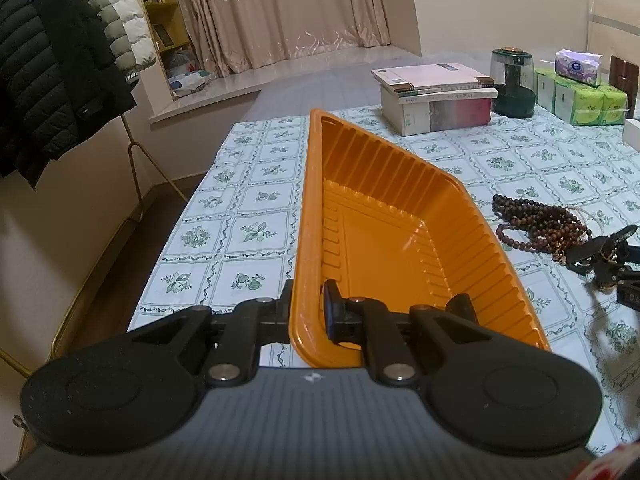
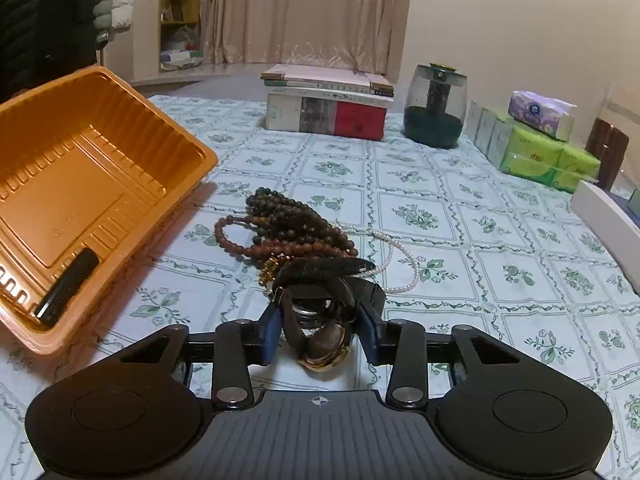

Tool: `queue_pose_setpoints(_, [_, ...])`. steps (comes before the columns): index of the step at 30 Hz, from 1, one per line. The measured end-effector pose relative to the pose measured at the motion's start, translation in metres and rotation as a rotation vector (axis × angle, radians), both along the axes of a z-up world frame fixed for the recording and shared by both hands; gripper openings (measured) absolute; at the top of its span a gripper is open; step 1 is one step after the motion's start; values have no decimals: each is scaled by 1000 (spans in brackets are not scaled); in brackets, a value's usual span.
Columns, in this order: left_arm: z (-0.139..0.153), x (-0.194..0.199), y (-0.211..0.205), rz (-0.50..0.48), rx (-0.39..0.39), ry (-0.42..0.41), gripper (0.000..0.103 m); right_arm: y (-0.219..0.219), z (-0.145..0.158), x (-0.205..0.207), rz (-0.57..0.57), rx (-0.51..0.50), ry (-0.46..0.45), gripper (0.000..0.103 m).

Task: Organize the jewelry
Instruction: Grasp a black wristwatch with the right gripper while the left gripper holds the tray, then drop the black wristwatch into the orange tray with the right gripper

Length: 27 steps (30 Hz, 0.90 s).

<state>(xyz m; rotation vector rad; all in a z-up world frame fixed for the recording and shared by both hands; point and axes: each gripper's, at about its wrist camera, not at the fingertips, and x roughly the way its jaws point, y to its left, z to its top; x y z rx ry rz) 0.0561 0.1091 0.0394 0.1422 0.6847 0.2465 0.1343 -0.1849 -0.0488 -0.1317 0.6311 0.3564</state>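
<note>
Jewelry lies heaped on a surface (image 2: 460, 208) covered with a floral-tiled cloth. Left tongs (image 1: 308, 312) pinch the near rim of an orange plastic tray (image 1: 384, 240), one finger inside and one outside, tilting the tray up off the cloth. Beside the tray, right tongs (image 2: 320, 330) are narrowed around a gold-cased wristwatch (image 2: 324, 346) with a black strap; the blue pads sit just beside the strap, and contact cannot be confirmed. Dark wooden bead strands (image 2: 288, 224) lie just beyond the watch, with a pearl necklace (image 2: 400, 256) trailing to their right. Stacked books (image 2: 328, 108) stand farther back.
</note>
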Motion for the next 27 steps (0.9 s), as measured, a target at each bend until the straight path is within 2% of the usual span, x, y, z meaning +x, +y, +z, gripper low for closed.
queue_pose_setpoints(5, [-1, -1, 2, 1, -7, -1, 12, 20, 31, -2, 97, 77, -26, 40])
queue_pose_setpoints(10, [-1, -1, 3, 0, -11, -2, 12, 62, 53, -2, 289, 199, 13, 40])
queue_pose_setpoints(15, [-2, -2, 2, -3, -14, -4, 12, 101, 45, -3, 412, 209, 80, 40])
queue_pose_setpoints(20, [-3, -2, 2, -4, -17, -8, 12, 113, 32, -5, 451, 234, 133, 42])
queue_pose_setpoints(22, [-3, -2, 2, -3, -18, -8, 12, 114, 30, -3, 460, 252, 144, 44])
queue_pose_setpoints(24, [-3, -2, 2, -2, -21, -8, 12, 111, 30, -4, 453, 278, 142, 62])
queue_pose_setpoints(26, [-3, -2, 3, -3, -28, -6, 12, 104, 32, -4, 437, 303, 132, 71])
queue_pose_setpoints(27, [-4, -2, 3, -3, -25, -5, 12, 99, 33, -5, 428, 310, 120, 71])
